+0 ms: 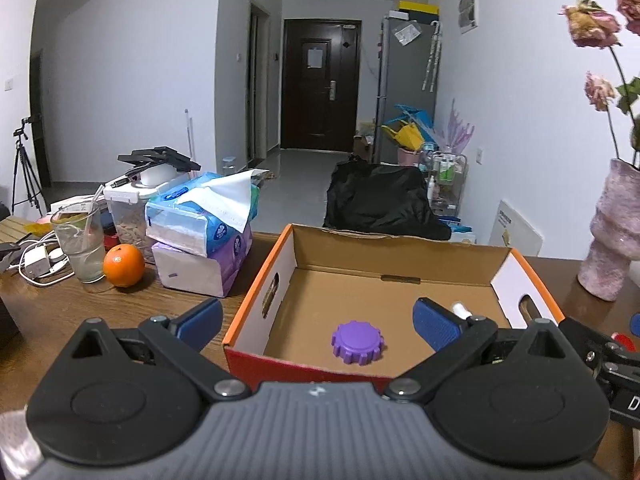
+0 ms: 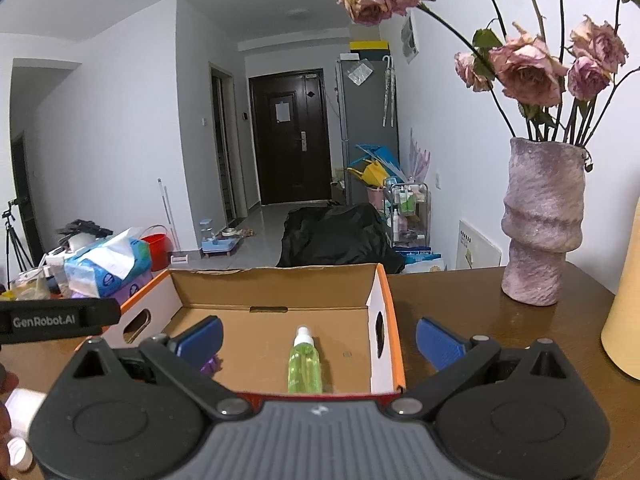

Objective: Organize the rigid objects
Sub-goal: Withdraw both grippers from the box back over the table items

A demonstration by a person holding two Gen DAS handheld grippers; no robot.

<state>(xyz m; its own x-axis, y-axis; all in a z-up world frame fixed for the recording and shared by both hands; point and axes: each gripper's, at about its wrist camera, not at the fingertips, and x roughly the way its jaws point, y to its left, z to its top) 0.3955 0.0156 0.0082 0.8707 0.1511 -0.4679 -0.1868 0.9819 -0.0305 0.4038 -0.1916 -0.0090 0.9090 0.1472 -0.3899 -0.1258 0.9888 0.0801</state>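
An open cardboard box (image 1: pixel 400 250) with orange rim stands on the wooden table. A purple gear-shaped cap (image 1: pixel 357 343) lies on its floor near the front. My left gripper (image 1: pixel 318 322) hovers open over the box's front edge, nothing between its blue fingers (image 1: pixel 434 326). In the right wrist view the same box (image 2: pixel 276 278) holds a green spray bottle (image 2: pixel 305 364) lying lengthwise, and the purple cap (image 2: pixel 210 365) peeks out behind the left finger. My right gripper (image 2: pixel 318 340) is open above the box front, empty.
Tissue packs (image 1: pixel 204 220), an orange (image 1: pixel 123 266), a glass (image 1: pixel 80 240) and cables sit left of the box. A pink vase (image 2: pixel 542 224) with dried roses stands at the right. White bottles (image 2: pixel 18 452) lie at the lower left near a hand.
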